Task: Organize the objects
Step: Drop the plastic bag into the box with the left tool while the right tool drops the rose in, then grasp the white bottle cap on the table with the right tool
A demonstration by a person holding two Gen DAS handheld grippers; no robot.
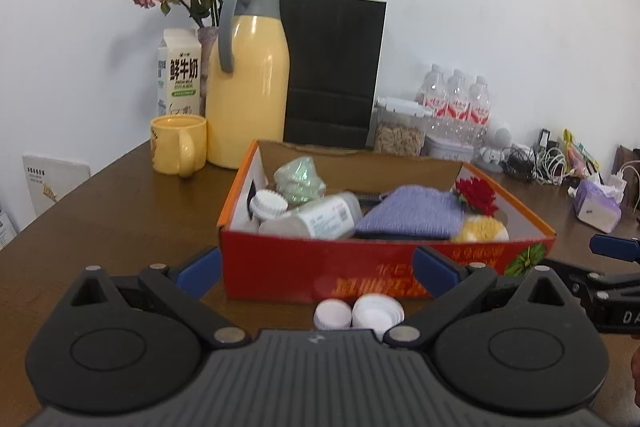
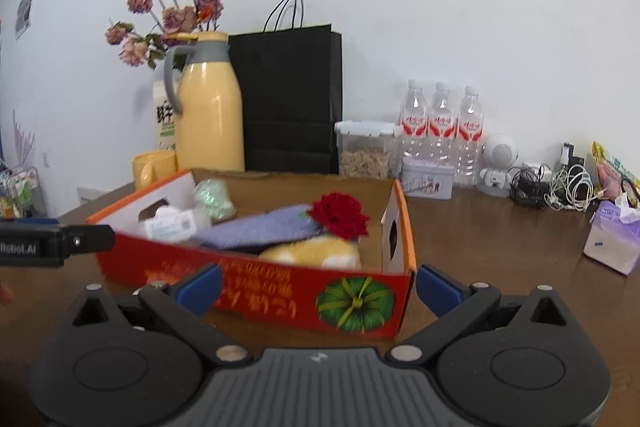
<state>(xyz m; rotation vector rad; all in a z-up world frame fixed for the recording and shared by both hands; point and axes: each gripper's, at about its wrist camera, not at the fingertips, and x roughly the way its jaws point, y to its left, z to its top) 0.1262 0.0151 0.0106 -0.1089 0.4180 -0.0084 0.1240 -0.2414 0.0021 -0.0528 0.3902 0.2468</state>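
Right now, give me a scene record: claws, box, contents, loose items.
left claw: open, empty, facing the box
right claw: open, empty, at the box's near right corner
box: red cardboard, open top, on the table
contents: bottle, purple cloth, red flower, yellow puff
loose items: two white caps in front of the box

Both wrist cameras sat low over the table [image 1: 120,211], close to the red box [image 1: 304,267], facing the far wall; the right camera viewed it from farther right.
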